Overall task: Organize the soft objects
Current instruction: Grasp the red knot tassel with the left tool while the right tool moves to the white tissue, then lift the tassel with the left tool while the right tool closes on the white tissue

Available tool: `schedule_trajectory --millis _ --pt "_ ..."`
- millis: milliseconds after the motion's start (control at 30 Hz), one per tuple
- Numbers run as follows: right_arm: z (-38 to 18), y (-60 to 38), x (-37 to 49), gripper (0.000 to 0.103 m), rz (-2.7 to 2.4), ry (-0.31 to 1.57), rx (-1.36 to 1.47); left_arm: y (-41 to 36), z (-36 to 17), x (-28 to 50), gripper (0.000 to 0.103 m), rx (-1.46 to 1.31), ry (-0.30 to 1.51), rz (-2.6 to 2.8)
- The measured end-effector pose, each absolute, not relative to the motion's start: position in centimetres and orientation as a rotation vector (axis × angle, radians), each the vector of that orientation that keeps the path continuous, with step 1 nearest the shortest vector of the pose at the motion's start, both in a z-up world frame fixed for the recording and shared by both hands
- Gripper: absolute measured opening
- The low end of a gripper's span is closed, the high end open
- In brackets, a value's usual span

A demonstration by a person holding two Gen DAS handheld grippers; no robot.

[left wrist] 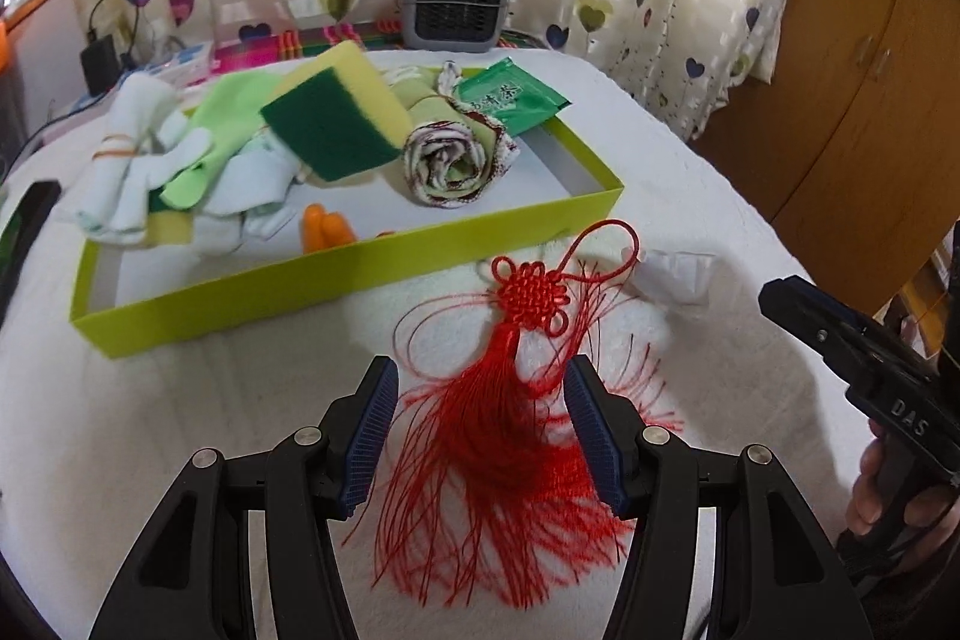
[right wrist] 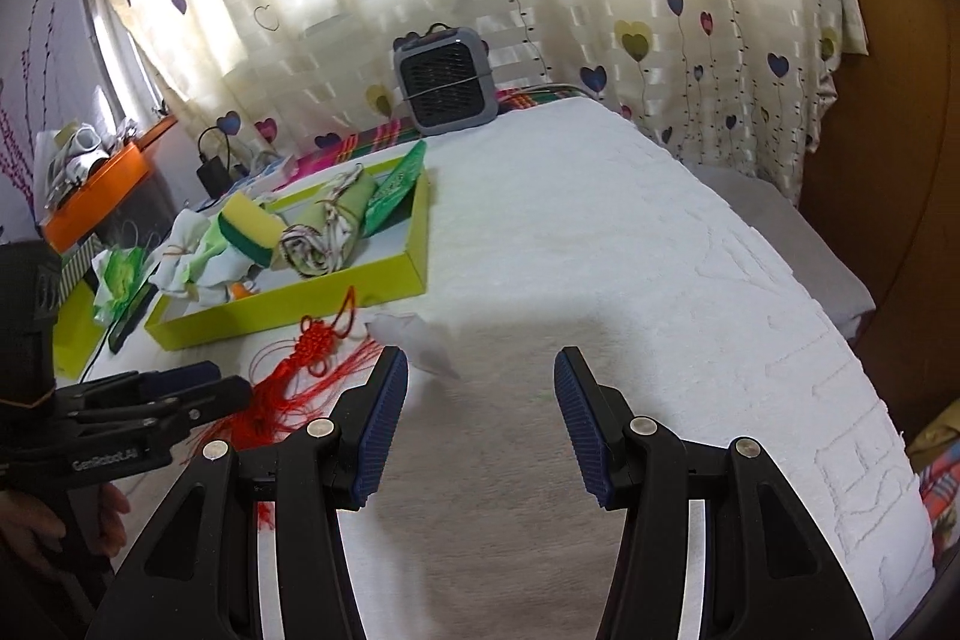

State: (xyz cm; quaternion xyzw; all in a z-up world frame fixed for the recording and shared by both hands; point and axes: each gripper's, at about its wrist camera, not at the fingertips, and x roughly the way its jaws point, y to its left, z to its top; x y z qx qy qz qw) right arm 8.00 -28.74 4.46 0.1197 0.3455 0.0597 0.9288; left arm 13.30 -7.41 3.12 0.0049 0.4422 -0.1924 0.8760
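Across the white-towelled worktop (right wrist: pixel 600 232), everything is lying toward the left side; the right stretch is bare cloth. Far left, the lime-green tray (left wrist: pixel 336 274) is holding the sorted soft goods: a yellow-and-green sponge (left wrist: pixel 342 112) leaning on a rolled cloth (left wrist: pixel 450 160), white and pale-green rags (left wrist: pixel 150 160) piling at the left end, a green tea packet (left wrist: pixel 516 97) at the far right corner.

Just near of the tray's front wall, the red knot tassel (left wrist: pixel 516 370) is lying loose on the towel, not yet in the tray. Its long axis is running near-to-far: knot toward the tray, fringe fanning toward the near edge. A small white crumpled piece (left wrist: pixel 672 274) is sitting just right of the knot.

Left gripper (left wrist: pixel 483 430) is hovering with jaws wide apart, straddling the fringe, pads clear of the threads. Right gripper (right wrist: pixel 480 424) is also standing open, over bare towel, with the tassel off to its left.

Judgement: left gripper is nearer and already lined up along the tassel; the knot is looking like the firmer hold.
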Motion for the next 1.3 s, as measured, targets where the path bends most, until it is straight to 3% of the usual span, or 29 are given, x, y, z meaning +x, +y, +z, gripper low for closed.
schedule_trajectory --millis 467,733,933,1300 --pt "3.8 -29.3 9.1 0.052 0.155 0.734 0.261 -10.0 1.9 15.6 0.055 0.132 0.939 -0.391" --pt "3.6 -29.2 9.5 0.052 0.162 0.748 0.259 -10.3 1.6 15.9 0.043 0.176 0.919 -0.37" --pt "3.5 -28.8 9.6 0.052 0.173 0.759 0.248 -9.2 1.7 16.2 0.018 0.151 0.919 -0.346" --pt "3.4 -27.5 10.0 0.052 0.193 0.783 0.22 -6.7 2.4 15.0 0.015 0.112 0.9 -0.322"
